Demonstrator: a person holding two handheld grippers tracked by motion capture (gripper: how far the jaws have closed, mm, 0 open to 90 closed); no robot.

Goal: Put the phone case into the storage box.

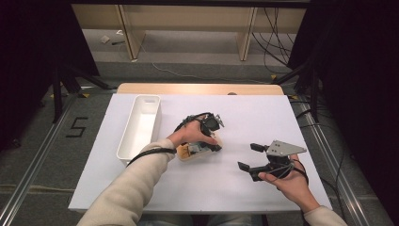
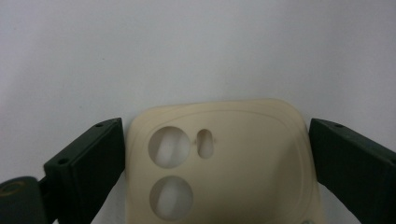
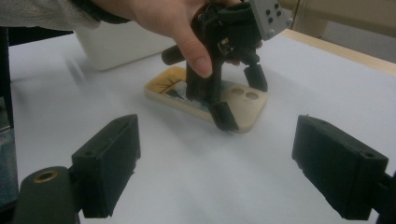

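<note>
high view first: the left gripper (image 1: 212,141) is down over a cream phone case (image 1: 197,151) lying flat mid-table, just right of the white bin (image 1: 139,126). the right gripper (image 1: 250,158) hovers well apart, jaws spread, holding nothing.

left gripper view now: the jaws straddle the phone case (image 2: 233,163) at its camera-hole end, the left one at the edge, the right one a sliver off, not clamped.

right gripper view: phone case (image 3: 205,98) printed side up under the left gripper (image 3: 238,100). looks light, thin, bendy and a bit slick, so take it across the stiffer long edges.
</note>
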